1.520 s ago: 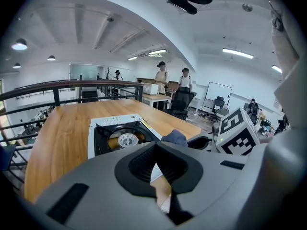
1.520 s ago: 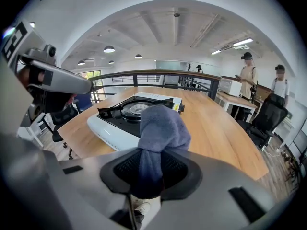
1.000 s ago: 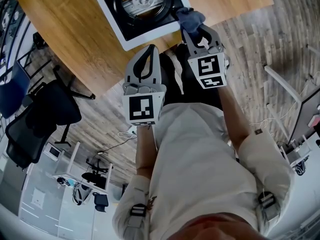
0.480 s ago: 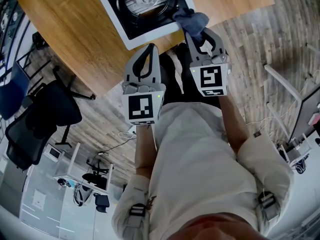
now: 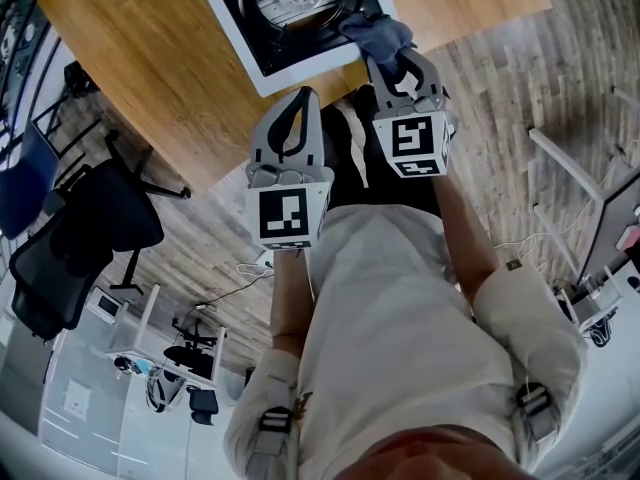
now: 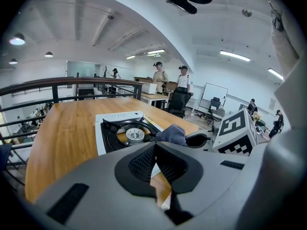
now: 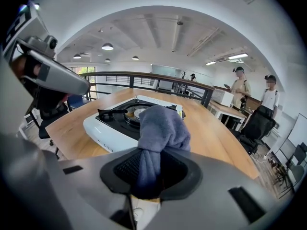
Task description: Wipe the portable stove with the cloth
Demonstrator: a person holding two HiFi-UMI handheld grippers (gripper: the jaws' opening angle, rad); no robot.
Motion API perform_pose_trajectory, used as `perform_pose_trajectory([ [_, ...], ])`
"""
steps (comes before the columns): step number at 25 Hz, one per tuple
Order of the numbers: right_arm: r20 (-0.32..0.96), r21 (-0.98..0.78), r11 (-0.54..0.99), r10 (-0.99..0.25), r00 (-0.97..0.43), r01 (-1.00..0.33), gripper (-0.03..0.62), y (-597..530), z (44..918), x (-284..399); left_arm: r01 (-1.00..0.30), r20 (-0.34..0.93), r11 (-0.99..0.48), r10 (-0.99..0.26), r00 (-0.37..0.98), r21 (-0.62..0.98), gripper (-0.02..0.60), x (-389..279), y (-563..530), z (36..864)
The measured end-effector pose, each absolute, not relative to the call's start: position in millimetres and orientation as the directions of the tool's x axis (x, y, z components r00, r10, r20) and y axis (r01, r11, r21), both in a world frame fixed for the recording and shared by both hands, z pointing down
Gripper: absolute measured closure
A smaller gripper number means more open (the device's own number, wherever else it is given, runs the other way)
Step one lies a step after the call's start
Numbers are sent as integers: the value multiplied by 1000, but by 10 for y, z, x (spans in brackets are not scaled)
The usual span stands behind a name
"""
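The portable stove (image 5: 300,63) is white with a black top and round burner; it lies at the near edge of a wooden table (image 5: 150,78). A blue-grey cloth (image 5: 375,34) is bunched over the stove's near right corner, and my right gripper (image 5: 388,60) is shut on it. In the right gripper view the cloth (image 7: 160,131) stands up from between the jaws, with the stove (image 7: 120,121) just beyond. My left gripper (image 5: 298,103) hovers off the table's near edge, jaws shut with nothing in them. The stove (image 6: 122,133) and cloth (image 6: 171,134) show ahead of it.
Black office chairs (image 5: 80,228) stand left of the table on the wood floor. A railing (image 7: 158,83) runs behind the table. Several people (image 6: 170,80) stand by desks far back. My own torso (image 5: 390,348) fills the lower head view.
My right gripper with the cloth has shifted slightly up and left along the stove's near right corner. The left gripper has stayed put.
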State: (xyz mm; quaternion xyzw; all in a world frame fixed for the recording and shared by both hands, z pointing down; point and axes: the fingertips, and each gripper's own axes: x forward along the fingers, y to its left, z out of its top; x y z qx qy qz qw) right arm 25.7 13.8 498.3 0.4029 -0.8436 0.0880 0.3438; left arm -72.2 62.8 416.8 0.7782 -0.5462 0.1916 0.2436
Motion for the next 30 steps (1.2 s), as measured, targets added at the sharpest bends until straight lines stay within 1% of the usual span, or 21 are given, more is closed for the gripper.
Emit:
perform_pose_trajectory([
  [5,665,133,677,-602,-441,-724,485,174,4995,165,-946,564,-273,-760,323,173,561,-805,650,4177],
  [16,664,116,753,-544,-514,-647,485,396,5005,-326,-956,562,-237,-773,293,173,561,-1029,726,4184],
  [30,664,122,805,-501,-555,-581,485,589,4997,-759,-966,557,-187,-790,256,179,561,-1374,877,4189],
])
